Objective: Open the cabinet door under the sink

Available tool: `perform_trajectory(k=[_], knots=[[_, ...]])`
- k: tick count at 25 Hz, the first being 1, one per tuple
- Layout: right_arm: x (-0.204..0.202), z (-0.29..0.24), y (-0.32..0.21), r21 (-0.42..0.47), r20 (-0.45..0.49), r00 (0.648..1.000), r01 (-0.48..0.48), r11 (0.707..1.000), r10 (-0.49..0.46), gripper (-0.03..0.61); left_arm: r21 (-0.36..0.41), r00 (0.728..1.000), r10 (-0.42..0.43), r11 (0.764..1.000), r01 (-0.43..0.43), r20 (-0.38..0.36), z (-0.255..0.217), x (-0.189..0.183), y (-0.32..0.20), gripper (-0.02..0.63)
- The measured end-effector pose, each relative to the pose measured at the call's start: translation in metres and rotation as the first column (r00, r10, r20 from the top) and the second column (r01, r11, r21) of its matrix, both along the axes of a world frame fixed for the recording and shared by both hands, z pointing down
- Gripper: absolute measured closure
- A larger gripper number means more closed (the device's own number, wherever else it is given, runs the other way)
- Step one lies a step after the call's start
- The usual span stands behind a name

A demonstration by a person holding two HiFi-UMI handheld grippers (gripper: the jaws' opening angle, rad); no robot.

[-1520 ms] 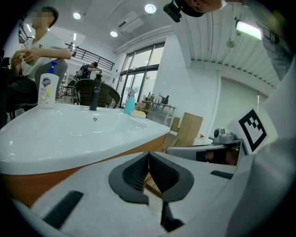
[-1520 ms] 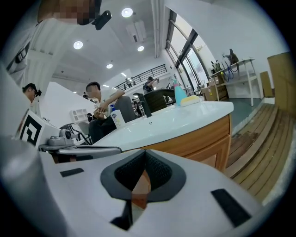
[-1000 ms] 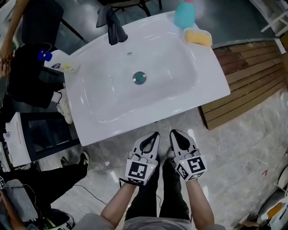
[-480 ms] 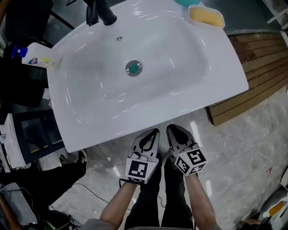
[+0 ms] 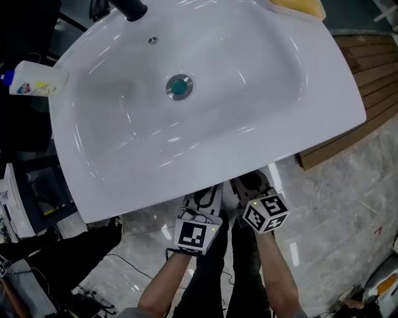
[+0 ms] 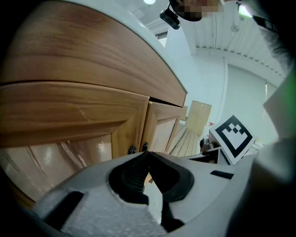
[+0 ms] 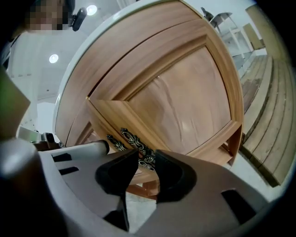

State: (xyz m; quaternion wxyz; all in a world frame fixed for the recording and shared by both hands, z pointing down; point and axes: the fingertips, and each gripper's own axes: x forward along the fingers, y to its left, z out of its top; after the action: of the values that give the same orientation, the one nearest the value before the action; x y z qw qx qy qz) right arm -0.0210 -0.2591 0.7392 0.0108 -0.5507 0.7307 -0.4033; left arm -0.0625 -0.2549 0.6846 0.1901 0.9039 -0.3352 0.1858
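We look down on the white sink [image 5: 261,124], with its drain [image 5: 179,87] near the middle. The dark faucet [image 5: 127,7] is at 11 o'clock, a white bottle [image 5: 31,81] lies on the rim at 9 o'clock, and a yellow sponge [image 5: 298,6] sits at 1 o'clock. Both pairs of tongs are at 6 o'clock, side by side just under the front rim of the sink and pointing at the cabinet below.

The left tongs [image 6: 146,153] are clenched, tips meeting with nothing between them. They face the seam between the two wooden doors, where two small dark knobs [image 6: 132,149] show just above the tips.

The right tongs [image 7: 144,157] are released, with a clear gap between the tips. Close in front of them is the cabinet door [image 7: 185,106], its pale panel filling the 12 to 3 o'clock part of that view. The lower end of its ornate dark handle [image 7: 135,140] shows in the gap. We cannot tell whether either tip touches it.
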Motion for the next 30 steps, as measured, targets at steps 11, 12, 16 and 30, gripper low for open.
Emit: perform_trajectory(k=[11, 12, 16, 30], knots=[[-0.01, 0.025, -0.017, -0.02, 0.03, 0.999, -0.021, 1.0, 0.021, 0.473, -0.027, 1.0, 0.012, 1.0, -0.011, 0.01, 0.017, -0.007, -0.004, 0.604], [-0.01, 0.025, -0.017, -0.019, 0.03, 0.999, -0.023, 1.0, 0.023, 0.477, -0.029, 1.0, 0.013, 0.999, -0.013, 0.012, 0.017, -0.008, -0.005, 0.604], [-0.01, 0.025, -0.019, -0.016, 0.018, 1.0, -0.022, 1.0, 0.022, 0.491, -0.037, 1.0, 0.018, 0.999, -0.017, 0.013, 0.018, -0.009, -0.008, 0.604], [-0.009, 0.024, -0.011, -0.041, 0.01, 0.997, -0.079, 0.996, 0.079, 0.497, -0.025, 0.998, 0.067, 0.997, -0.067, -0.002, 0.015, -0.019, -0.006, 0.604]])
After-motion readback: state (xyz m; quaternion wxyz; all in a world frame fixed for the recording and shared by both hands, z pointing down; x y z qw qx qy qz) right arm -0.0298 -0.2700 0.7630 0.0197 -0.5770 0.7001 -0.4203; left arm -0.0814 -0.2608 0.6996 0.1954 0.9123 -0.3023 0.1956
